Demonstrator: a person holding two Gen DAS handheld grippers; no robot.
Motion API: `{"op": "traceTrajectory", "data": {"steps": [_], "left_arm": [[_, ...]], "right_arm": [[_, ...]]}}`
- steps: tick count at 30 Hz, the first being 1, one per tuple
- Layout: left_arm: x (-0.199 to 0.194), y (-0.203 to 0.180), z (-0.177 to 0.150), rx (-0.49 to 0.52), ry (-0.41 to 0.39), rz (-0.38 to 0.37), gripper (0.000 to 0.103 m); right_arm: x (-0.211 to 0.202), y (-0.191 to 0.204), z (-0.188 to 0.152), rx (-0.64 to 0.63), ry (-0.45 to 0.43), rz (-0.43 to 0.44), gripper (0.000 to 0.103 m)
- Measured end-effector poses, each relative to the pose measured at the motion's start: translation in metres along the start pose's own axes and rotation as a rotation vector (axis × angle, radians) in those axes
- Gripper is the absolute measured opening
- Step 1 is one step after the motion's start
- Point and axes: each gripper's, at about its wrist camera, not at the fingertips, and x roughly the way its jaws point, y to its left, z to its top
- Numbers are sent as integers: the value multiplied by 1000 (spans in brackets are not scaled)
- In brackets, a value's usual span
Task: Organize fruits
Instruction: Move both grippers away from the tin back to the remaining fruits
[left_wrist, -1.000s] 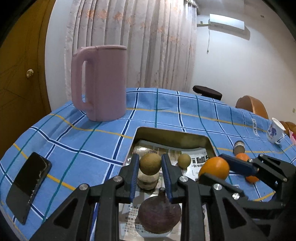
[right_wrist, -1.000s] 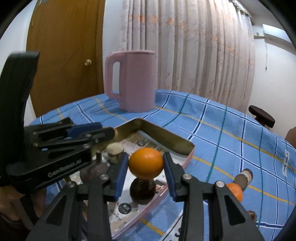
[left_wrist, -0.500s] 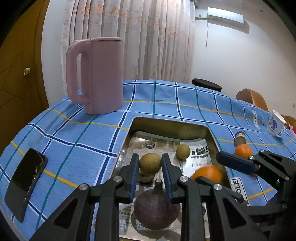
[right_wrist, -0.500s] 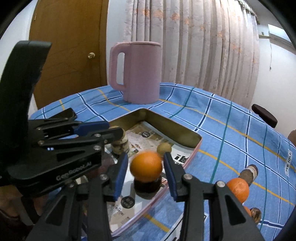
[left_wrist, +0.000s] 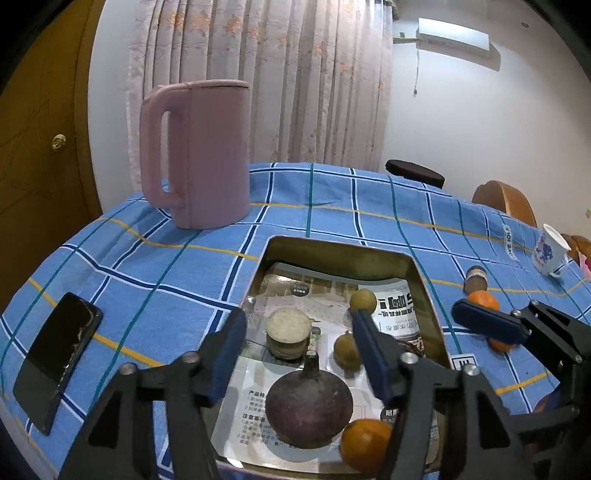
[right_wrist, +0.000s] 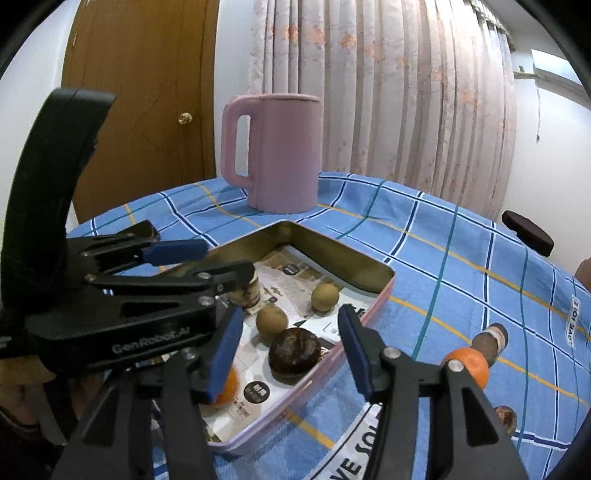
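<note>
Both grippers hang over the tray (left_wrist: 424, 280), and both have just been opening. The left gripper (left_wrist: 299, 354) stands wide, its pads clear of everything; the purple fruit (left_wrist: 308, 410) and a cut round piece (left_wrist: 289, 326) lie on the tray floor below the gap, not clamped. The right gripper (right_wrist: 288, 354) stands partly open with nothing pressed between its pads — the dark round fruit (right_wrist: 294, 352) seen through the gap rests in the tray.

**In the tray**
- Purple fruit, near the front edge.
- An orange (left_wrist: 364, 441), just beside the purple fruit at the front rim; in the right wrist view it is half hidden behind the left pad.
- Two small brown fruits (right_wrist: 272, 321), one near the far corner, one closer in.
- The cut round piece and the dark round fruit.

**Still on the cloth (left_wrist: 147, 273)**
- A second orange (right_wrist: 469, 363), right of the tray and apart from it.
- A brown cut piece (right_wrist: 489, 341), touching or just behind that orange.
- A small dark fruit (right_wrist: 506, 415), near the right edge of the right wrist view.

**Status**
Judged from this layout, most of the fruit is in the tray and at least three pieces remain outside it. Both grippers are free for the next pickup. The jug (left_wrist: 199, 155), phone (left_wrist: 59, 362) and cup (left_wrist: 550, 254) stand clear of the tray.
</note>
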Motion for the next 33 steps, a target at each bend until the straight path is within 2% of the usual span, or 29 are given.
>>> {"op": "traceTrajectory", "data": {"steps": [5, 8, 14, 17, 20, 24, 26, 27, 33], "left_arm": [[-15, -6, 4, -12, -33, -30, 63], [-22, -20, 5, 10, -47, -61, 63], [-24, -69, 2, 69, -41, -156, 63], [-19, -102, -4, 136, -18, -194, 63], [-10, -134, -12, 205, 12, -225, 63], [3, -158, -19, 245, 47, -238, 63], [11, -166, -20, 247, 74, -258, 63], [15, -169, -20, 245, 87, -264, 63], [33, -187, -22, 262, 135, -260, 63]], "right_arm": [[-24, -12, -4, 10, -27, -41, 61], [-47, -36, -12, 50, -38, -110, 61], [-86, -117, -49, 236, 12, -336, 61], [-95, -142, -63, 301, 30, -390, 63], [-100, -152, -70, 329, 29, -398, 63], [-102, -158, -72, 364, 24, -402, 64], [-105, -161, -75, 384, 18, -392, 75], [-107, -163, -76, 396, 16, -385, 78], [-111, -169, -79, 435, -9, -378, 78]]}}
